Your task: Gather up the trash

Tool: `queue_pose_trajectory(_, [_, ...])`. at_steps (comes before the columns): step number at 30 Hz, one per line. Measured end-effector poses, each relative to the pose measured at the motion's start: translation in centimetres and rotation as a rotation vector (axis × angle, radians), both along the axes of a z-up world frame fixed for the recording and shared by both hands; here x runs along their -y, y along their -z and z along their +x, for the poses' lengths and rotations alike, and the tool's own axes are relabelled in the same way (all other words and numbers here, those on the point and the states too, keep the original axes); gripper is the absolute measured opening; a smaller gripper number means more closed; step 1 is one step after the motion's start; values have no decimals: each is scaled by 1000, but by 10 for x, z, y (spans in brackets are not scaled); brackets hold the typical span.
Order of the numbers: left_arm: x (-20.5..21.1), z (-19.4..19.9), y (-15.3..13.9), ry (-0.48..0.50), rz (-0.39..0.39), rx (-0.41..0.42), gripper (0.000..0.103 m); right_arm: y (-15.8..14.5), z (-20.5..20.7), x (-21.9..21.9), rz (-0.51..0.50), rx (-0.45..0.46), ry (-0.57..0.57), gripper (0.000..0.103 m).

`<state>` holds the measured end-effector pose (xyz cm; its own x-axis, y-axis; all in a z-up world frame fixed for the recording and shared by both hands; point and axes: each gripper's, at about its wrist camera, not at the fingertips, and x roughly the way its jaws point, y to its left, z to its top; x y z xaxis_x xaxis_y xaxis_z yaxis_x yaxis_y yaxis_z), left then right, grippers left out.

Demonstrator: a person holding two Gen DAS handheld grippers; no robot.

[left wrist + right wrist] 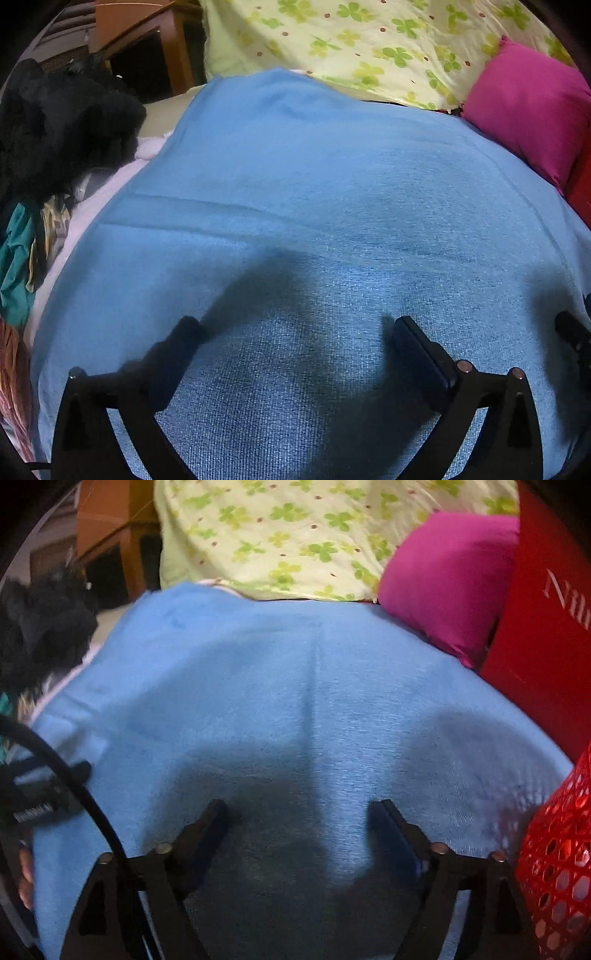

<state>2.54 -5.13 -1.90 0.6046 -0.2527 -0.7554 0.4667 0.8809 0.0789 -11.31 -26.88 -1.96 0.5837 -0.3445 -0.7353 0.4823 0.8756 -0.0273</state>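
No piece of trash shows in either view. My left gripper (295, 328) hangs open just above a blue blanket (314, 206), with only cloth between its wide-set fingers. My right gripper (301, 812) is open too, low over the same blue blanket (295, 686), and nothing sits between its pads. A red mesh basket (557, 853) stands at the right edge of the right wrist view, close beside the right finger. The left gripper's body and black cable (66, 775) show at the left of that view, and a fingertip of the right gripper (576, 332) at the right edge of the left wrist view.
A pink pillow (532, 110) and a clover-print quilt (369, 44) lie at the blanket's far side. A red box (543, 635) stands at the right. Dark fluffy cloth (62, 125) and mixed clothes (22, 251) pile up at the left, near a wooden cabinet (147, 40).
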Motion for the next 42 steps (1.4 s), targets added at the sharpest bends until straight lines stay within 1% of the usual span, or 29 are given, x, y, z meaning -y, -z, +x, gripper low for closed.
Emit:
queue_pose_trajectory(2, [1,-1,0,-1,14,14,103,1,2,-1,-20,-13,8,91])
queue_pose_trajectory(4, [2,-3,0,-1,15,17,103,1,2,3,-11,-15,19,95])
queue_pose_trajectory(5, [1,-4,0,-1,7,10,103,1,2,3,-16,-22,31,102])
queue_pose_trajectory(6, [0,-5,0,-1,-4,1,103,2,2,5,-29,-40,58,103])
queue_pose_trajectory(10, [-3,0,1,1,-15,-7,103,2,-6,6,-2,-15,61,103])
queue_pose_trajectory(11, [-3,1,1,2,-17,-7,103,2,-5,8,10,-21,60,103])
queue_pose_trajectory(22, [-2,10,2,10,-18,-19,103,2,-4,5,3,-27,62,103])
queue_pose_trajectory(42, [0,12,4,2,-7,-22,103,3,-4,5,2,-27,62,103])
